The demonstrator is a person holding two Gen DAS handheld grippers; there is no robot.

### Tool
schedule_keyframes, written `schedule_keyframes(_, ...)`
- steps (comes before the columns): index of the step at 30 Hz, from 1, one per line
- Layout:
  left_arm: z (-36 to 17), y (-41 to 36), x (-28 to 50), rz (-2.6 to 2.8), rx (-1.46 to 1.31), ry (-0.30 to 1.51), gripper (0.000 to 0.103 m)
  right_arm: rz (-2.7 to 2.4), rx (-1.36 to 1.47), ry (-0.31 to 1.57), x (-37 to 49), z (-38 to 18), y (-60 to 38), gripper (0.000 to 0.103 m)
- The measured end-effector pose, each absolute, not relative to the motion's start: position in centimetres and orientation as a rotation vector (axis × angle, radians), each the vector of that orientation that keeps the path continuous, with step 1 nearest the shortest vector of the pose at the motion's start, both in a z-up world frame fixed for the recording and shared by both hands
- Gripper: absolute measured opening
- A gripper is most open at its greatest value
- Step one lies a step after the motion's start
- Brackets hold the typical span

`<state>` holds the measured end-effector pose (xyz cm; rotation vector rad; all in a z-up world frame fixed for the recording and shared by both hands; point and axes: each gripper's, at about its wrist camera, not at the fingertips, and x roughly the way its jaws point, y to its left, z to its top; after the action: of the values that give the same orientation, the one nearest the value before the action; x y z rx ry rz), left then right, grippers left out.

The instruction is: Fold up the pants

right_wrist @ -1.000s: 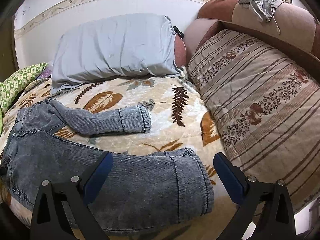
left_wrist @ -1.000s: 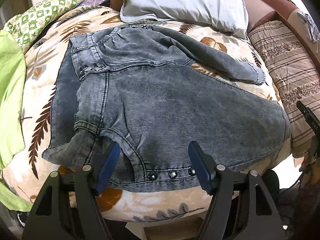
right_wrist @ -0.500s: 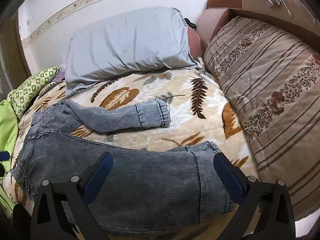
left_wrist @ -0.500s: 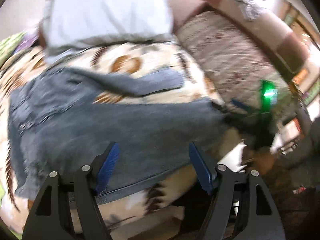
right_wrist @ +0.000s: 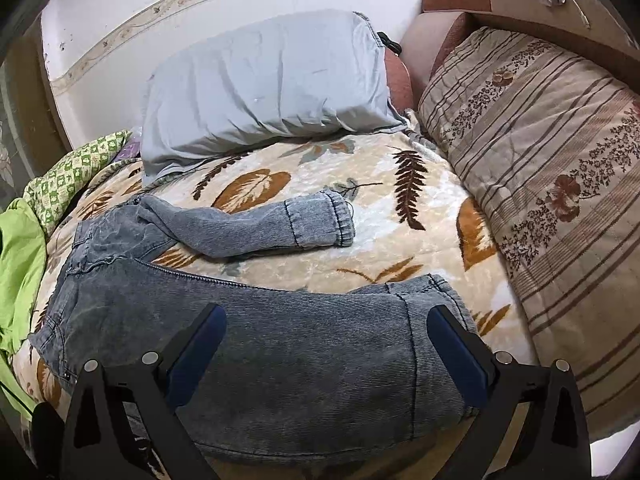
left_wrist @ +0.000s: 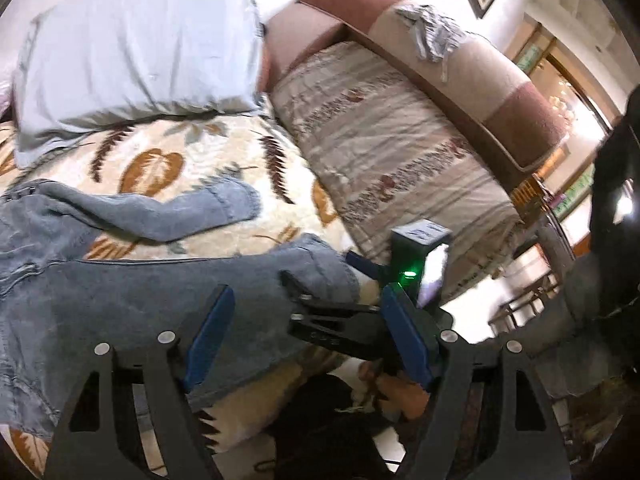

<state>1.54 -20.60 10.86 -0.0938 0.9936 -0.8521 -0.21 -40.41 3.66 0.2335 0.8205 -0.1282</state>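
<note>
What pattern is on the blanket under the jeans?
Cream blanket with brown and orange leaf and fern prints; clearest in the right wrist view.

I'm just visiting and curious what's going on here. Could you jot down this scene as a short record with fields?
Setting: bed with a leaf-print blanket
Garment: grey jeans, spread flat, not yet folded
Far leg: cuff lies apart from the near leg
Near leg: cuff points toward the striped cushion
Left hand-held gripper: open, holding nothing
Right hand-held gripper: open, over the near leg
Also there: grey pillow, green cloth
</note>
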Motion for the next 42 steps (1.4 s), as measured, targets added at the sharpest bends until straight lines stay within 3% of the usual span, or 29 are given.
schedule_keyframes(6, 7.7, -13.4, 6.4, -0.6, -0.157, 1.049, 0.076, -0.115, 0.289, 0.838, 0.3, 3.1, -41.3, 0.101)
schedule_keyframes(15, -0.1, 9.6, 16.7, -0.008, -0.371, 1.172, 0.076, -0.035, 0.676, 0.884, 6.3, -1.2, -47.3, 0.101)
schedule_keyframes(19, -2.6, 16.1, 19.4, 0.108, -0.517, 1.222, 0.076, -0.042, 0.746, 0.896, 11.0, -3.4, -48.6, 0.101)
schedule_keyframes(28, -7.6, 15.9, 24.2, 0.089, -0.563, 1.322, 0.076, 0.003, 0.718, 0.991, 19.1, -7.1, -49.3, 0.1)
schedule_keyframes(29, -8.0, 15.4, 24.6, 0.073, -0.569, 1.329, 0.076, 0.074, 0.734, 1.005, 19.9, -7.7, -48.8, 0.087)
schedule_keyframes(30, -8.2, 14.7, 24.7, 0.059, -0.56, 1.333, 0.076, 0.103, 0.718, 1.016, 20.3, -7.8, -48.4, 0.068)
schedule_keyframes(31, -8.1, 13.7, 24.9, 0.046, -0.523, 1.331, 0.076, 0.122, 0.663, 1.037, 20.8, -7.7, -47.6, 0.014)
schedule_keyframes(33, -7.6, 12.6, 25.3, 0.026, -0.466, 1.321, 0.076, 0.127, 0.543, 1.054, 21.8, -6.3, -46.5, 0.01)
schedule_keyframes(38, -6.8, 11.1, 26.4, 0.031, -0.377, 1.301, 0.076, 0.014, 0.483, 0.827, 22.7, -0.1, -49.7, 0.009)
schedule_keyframes(42, -8.7, 11.1, 27.5, 0.095, -0.347, 1.354, 0.076, -0.096, 0.472, 0.906, 26.0, -3.0, -51.0, 0.009)
